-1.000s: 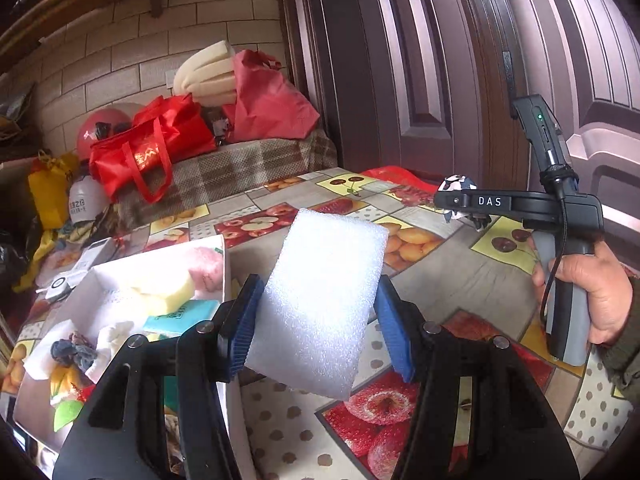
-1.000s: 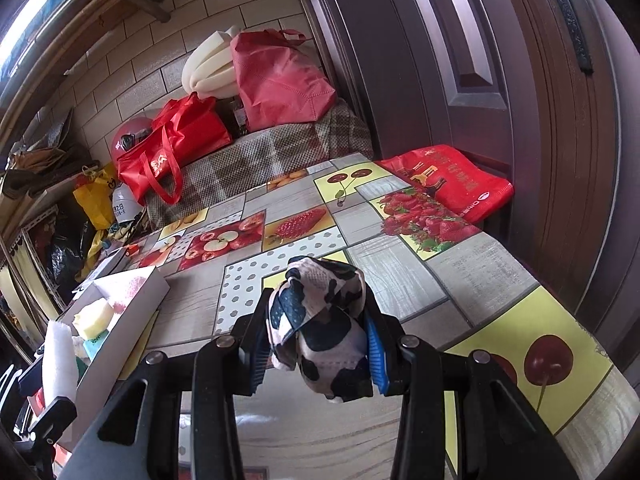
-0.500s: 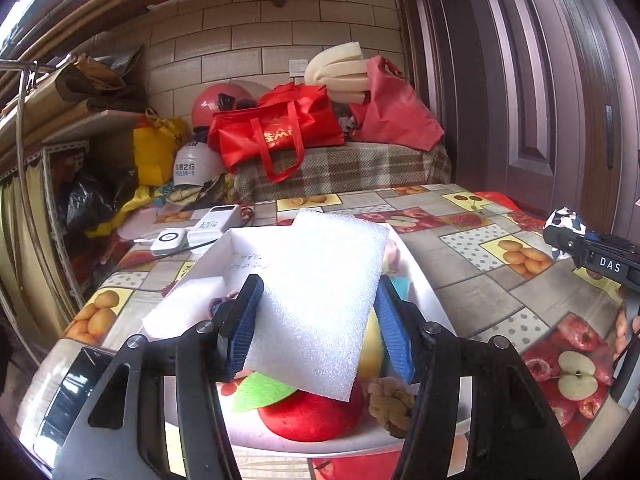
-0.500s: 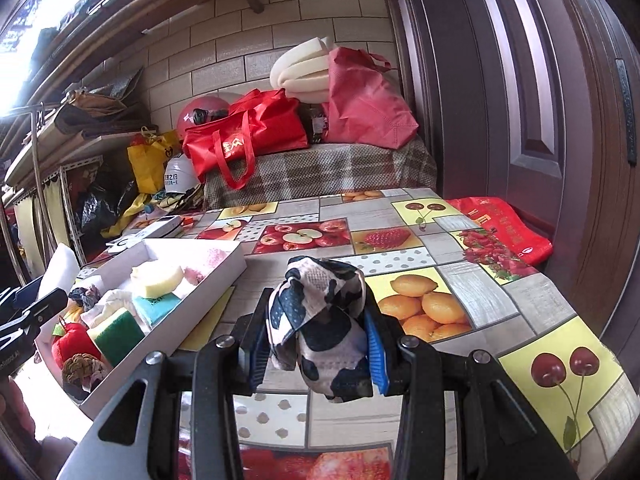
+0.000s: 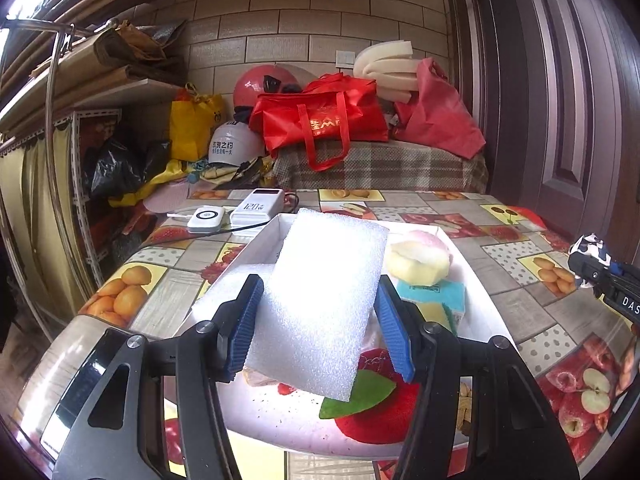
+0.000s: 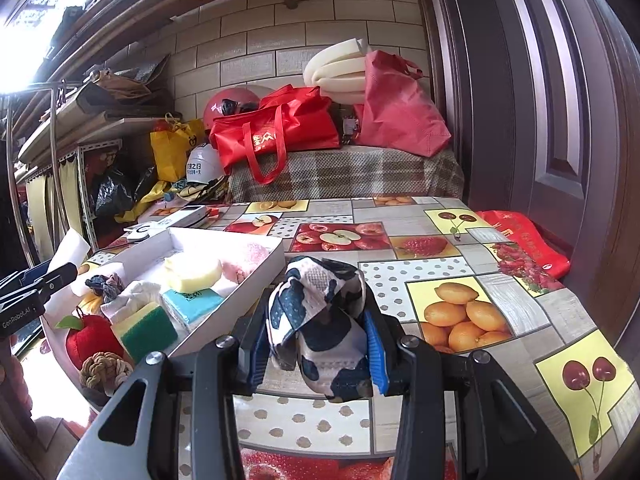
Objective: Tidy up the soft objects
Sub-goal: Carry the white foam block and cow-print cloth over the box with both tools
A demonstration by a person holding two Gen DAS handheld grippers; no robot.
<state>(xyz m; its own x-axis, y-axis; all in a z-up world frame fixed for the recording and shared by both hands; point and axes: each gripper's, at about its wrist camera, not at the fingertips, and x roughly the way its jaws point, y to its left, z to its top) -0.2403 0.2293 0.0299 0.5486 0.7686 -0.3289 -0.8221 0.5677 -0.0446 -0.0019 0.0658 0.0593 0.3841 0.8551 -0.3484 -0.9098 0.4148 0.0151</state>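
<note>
White foam block (image 5: pixel 326 304) clamped in left gripper (image 5: pixel 320 316) above the white box (image 5: pixel 476 312), seemingly for dropping in among the sponges; right gripper (image 6: pixel 316 336), just beside it, pinches cow-print cloth (image 6: pixel 320 320), waiting.

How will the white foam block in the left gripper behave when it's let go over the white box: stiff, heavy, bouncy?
The white foam block probably keeps its shape: it juts past the left gripper with no sag. Its open-cell texture suggests it is very light, so it may bounce or drift on release. Over the white box, it would likely land tilted on the red plush apple rather than flat.
</note>
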